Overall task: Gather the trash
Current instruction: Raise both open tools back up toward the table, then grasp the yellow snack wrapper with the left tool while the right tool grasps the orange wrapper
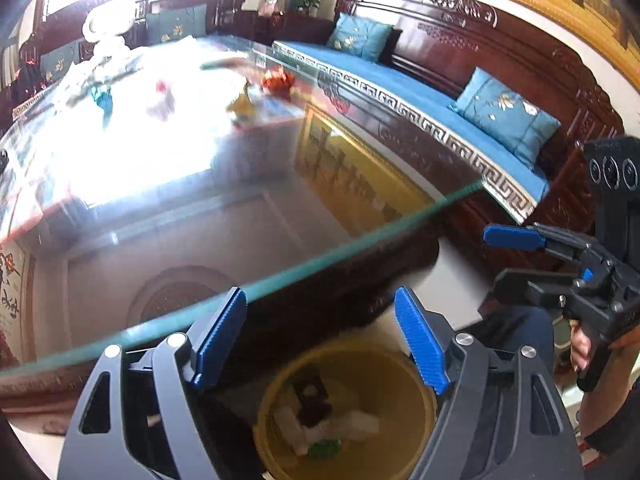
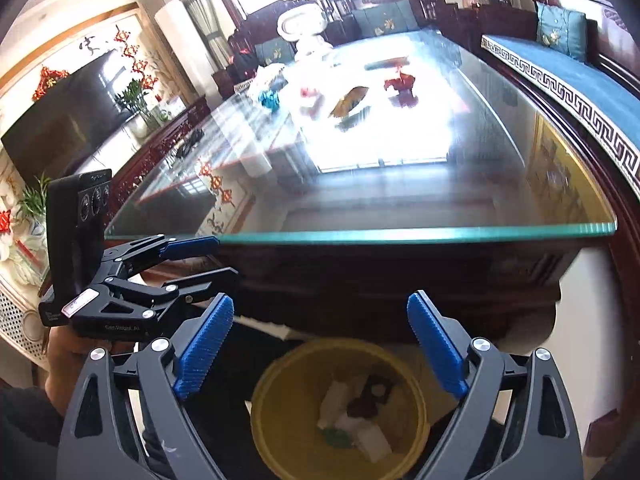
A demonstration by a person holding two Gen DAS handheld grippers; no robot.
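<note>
My left jaws (image 1: 320,334) and right jaws (image 2: 320,340) hang wide open and empty above the yellow bin (image 2: 340,408), which sits on the floor below the glass tabletop's (image 2: 400,208) near edge, white scraps (image 2: 370,440) inside; more wrappers (image 2: 348,106) lie toward the tabletop's far end.
</note>
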